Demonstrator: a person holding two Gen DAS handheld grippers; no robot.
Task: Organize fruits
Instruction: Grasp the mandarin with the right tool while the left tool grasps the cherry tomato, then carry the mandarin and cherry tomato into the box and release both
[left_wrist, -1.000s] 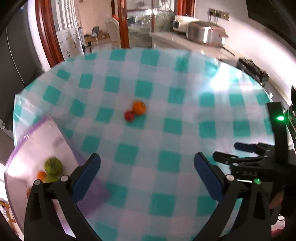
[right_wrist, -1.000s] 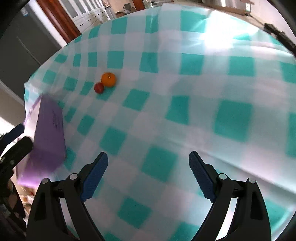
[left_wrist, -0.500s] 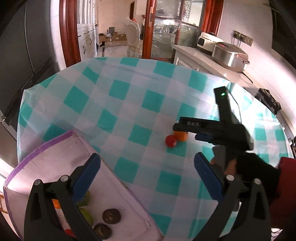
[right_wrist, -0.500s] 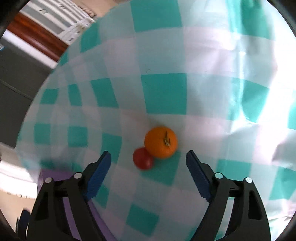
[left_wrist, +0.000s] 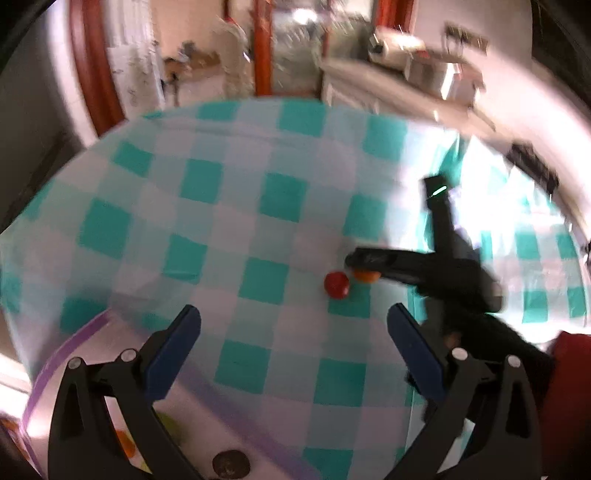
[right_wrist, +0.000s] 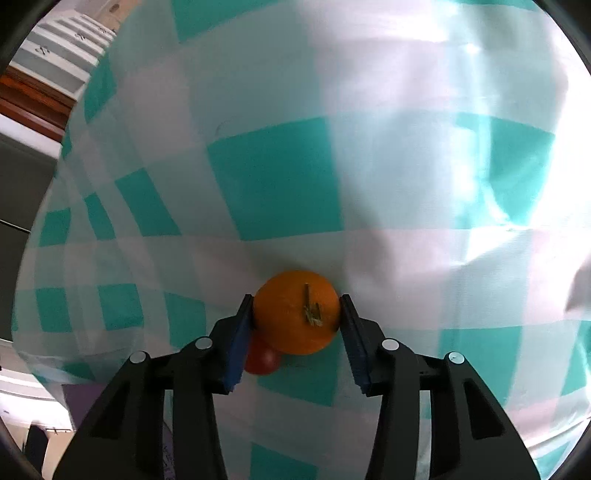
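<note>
Left wrist view
Setting: kitchen behind, blurred, with red-brown door frames and a white counter; a bench (left_wrist: 229, 221) under a teal-and-white checked cloth fills the middle.
Left claw (left_wrist: 295, 350): jaws spread wide, nothing between the blue pads, held above the cloth.
Box (left_wrist: 55, 373): purple-edged, at the lower left corner of the bench; a dark round fruit (left_wrist: 231, 464) and orange and green pieces lie inside, partly hidden by the claw.
Red fruit (left_wrist: 337, 284): on the cloth, just beside the orange (left_wrist: 365, 275).
Right claw (left_wrist: 360, 263): black, reaching in from the right, its tips over the orange, which is mostly covered.

Right wrist view
Surface: checked cloth, brightly lit on the right.
Right claw (right_wrist: 295, 314): blue pads pressed against both sides of the orange (right_wrist: 297, 312), stem facing the camera.
Red fruit (right_wrist: 263, 360): touching the orange's lower left side, partly behind the left pad.
Box (right_wrist: 77, 400): purple corner at the lower left edge.
</note>
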